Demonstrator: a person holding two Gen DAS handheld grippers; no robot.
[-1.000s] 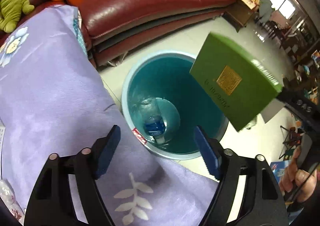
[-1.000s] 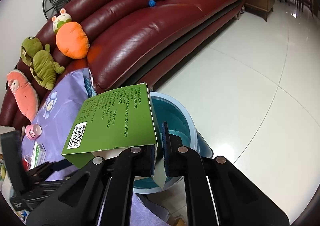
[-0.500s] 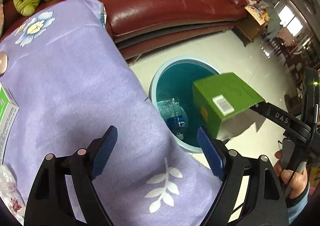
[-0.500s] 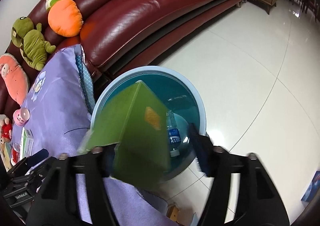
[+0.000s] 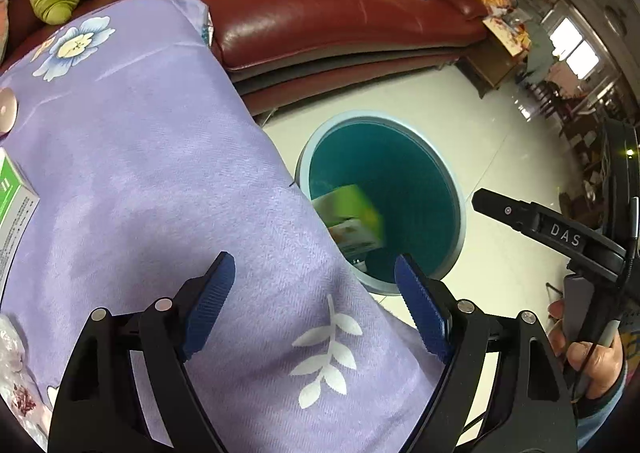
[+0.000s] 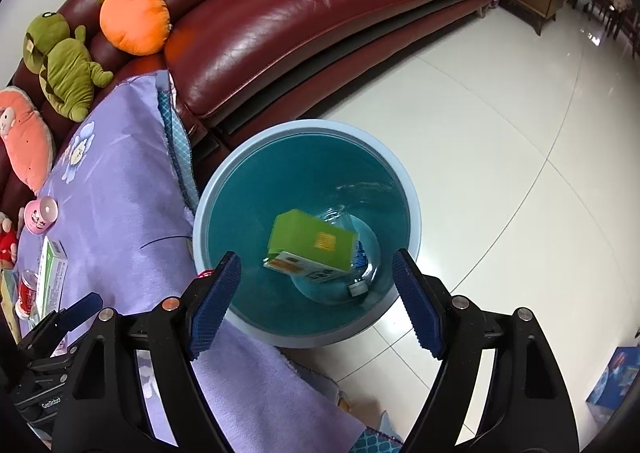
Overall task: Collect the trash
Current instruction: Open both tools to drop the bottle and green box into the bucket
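Observation:
A green carton [image 6: 312, 249] lies inside the blue trash bin [image 6: 408, 193] on the floor, on top of a clear plastic bottle [image 6: 360, 257]. The carton [image 5: 348, 217] and bin [image 5: 460, 205] also show in the left wrist view. My right gripper [image 6: 316, 293] is open and empty above the bin's near rim. My left gripper [image 5: 316, 301] is open and empty over the purple-clothed table [image 5: 140, 173], near its bin-side edge. A green and white box [image 5: 12, 201] and a crumpled wrapper [image 5: 12, 341] lie on the table at left.
A dark red leather sofa [image 6: 300, 13] with plush toys [image 6: 60, 61] and books runs behind the table and bin. A pink cup [image 6: 40, 215], a red can [image 6: 26, 289] and a box [image 6: 52, 269] stand on the table. White tiled floor [image 6: 500, 133] lies to the right.
My right gripper opened and let go of the green carton, which dropped into the bin. My left gripper drew back over the table, still open.

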